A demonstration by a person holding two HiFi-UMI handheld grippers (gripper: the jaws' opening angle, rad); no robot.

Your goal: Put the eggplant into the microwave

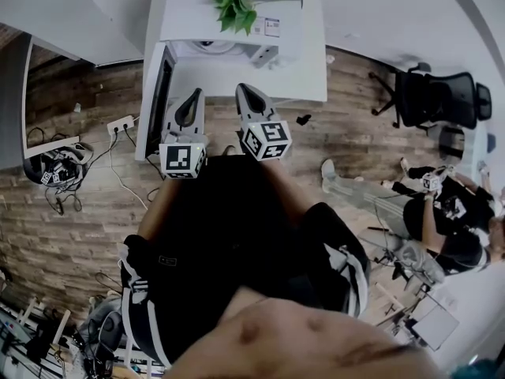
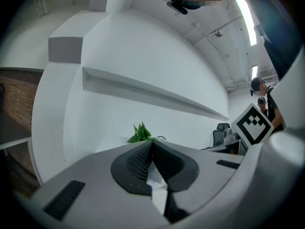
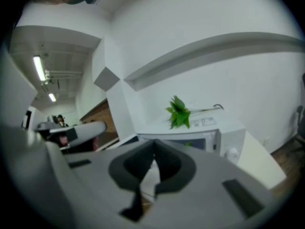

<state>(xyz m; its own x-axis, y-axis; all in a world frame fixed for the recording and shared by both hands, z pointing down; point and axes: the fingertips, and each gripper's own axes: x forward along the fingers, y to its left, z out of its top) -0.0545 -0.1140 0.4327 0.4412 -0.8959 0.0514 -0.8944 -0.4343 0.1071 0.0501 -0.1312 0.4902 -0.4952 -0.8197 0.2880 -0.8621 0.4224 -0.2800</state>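
My left gripper [image 2: 151,146] and right gripper [image 3: 153,151] are closed on nothing, facing the microwave [image 3: 209,138]. No eggplant shows: inside already or elsewhere, I can't tell.

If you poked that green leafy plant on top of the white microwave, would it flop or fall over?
Probably floppy: the green leafy plant looks like all thin leaves, so they would likely bend. It seems light, so a nudge might slide it along the smooth top of the white microwave. No pot shows, so tipping seems unlikely.

A leafy plant [image 1: 235,5], black office chair [image 1: 438,99] and power strip [image 1: 121,124] above wooden floor [image 1: 71,212].
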